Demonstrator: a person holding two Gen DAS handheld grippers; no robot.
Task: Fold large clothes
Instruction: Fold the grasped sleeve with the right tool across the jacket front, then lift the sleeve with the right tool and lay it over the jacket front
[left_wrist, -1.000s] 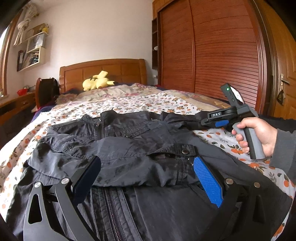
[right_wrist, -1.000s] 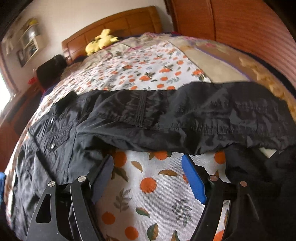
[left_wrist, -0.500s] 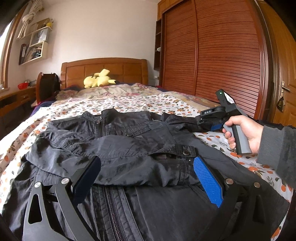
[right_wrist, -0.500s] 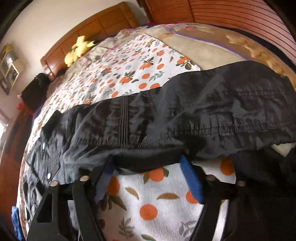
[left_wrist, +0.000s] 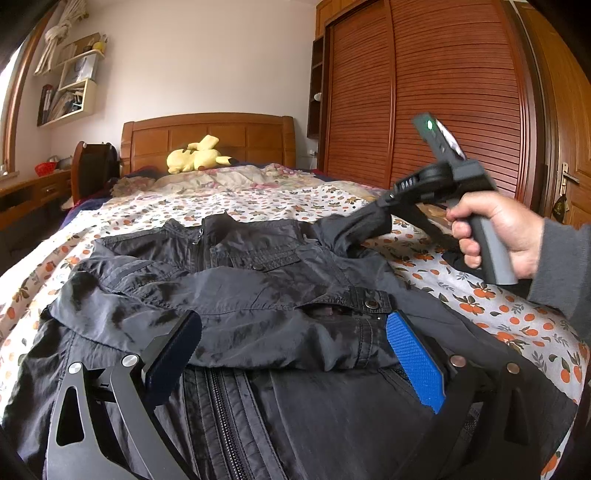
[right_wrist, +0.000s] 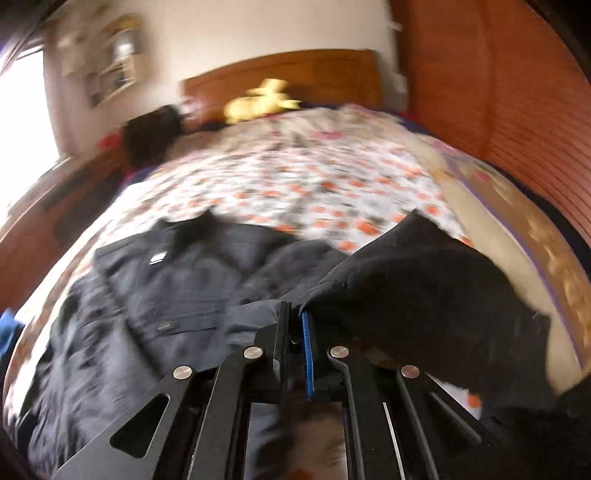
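- Black jacket (left_wrist: 258, 295) lies spread front-up on the bed (left_wrist: 258, 199), collar toward the headboard; one sleeve is already folded across the chest.
- Right gripper (right_wrist: 295, 325): fingers have just closed, now pinching the edge of the other sleeve (right_wrist: 424, 288), which a second ago lay flat on the sheet.
- That sleeve now hangs lifted clear of the flowered sheet, held by the right hand (left_wrist: 495, 232); right view is blurred by motion.
- Left gripper (left_wrist: 291, 350): fingers spread, unmoved, low over the folded sleeve; contact unclear.
- Judgement: sleeve fold begun; carry it inward over the chest.
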